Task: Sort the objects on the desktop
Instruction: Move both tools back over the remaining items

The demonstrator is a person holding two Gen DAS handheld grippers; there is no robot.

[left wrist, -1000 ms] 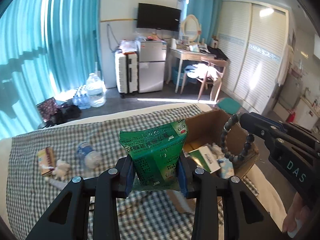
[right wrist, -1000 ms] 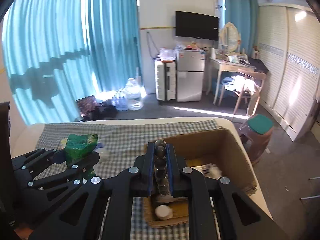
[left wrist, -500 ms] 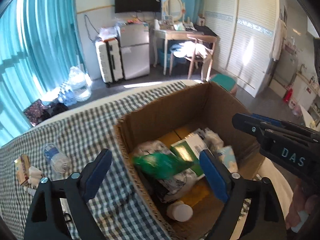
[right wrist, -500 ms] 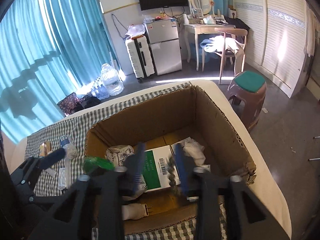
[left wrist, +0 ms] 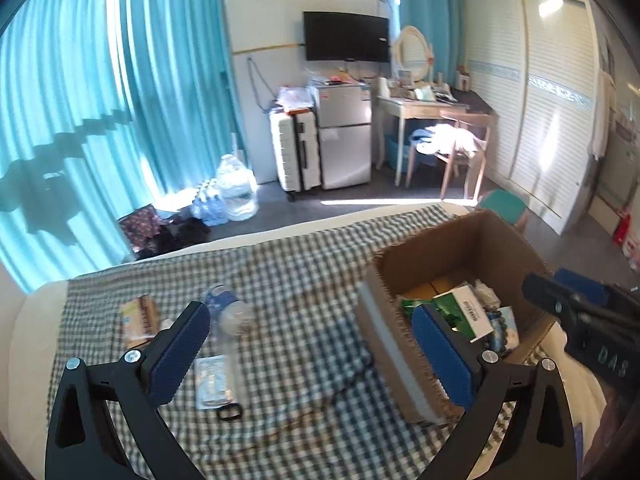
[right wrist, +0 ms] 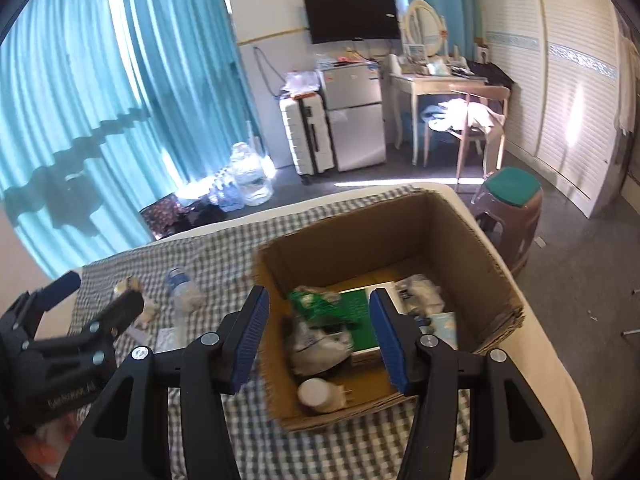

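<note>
Jaws of the left gripper [left wrist: 308,354] have just been opening and stand wide apart, empty, tilted down over the checked cloth [left wrist: 304,280]. Right gripper [right wrist: 316,334] jaws have opened partway, empty, above the cardboard box [right wrist: 472,256] at centre frame. Green packet [right wrist: 316,304] lies inside; box contents are blurred.

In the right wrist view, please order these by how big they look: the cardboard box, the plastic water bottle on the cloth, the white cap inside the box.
1. cardboard box
2. plastic water bottle
3. white cap, though it lies nearer the camera, so this last ranking is less sure.
</note>
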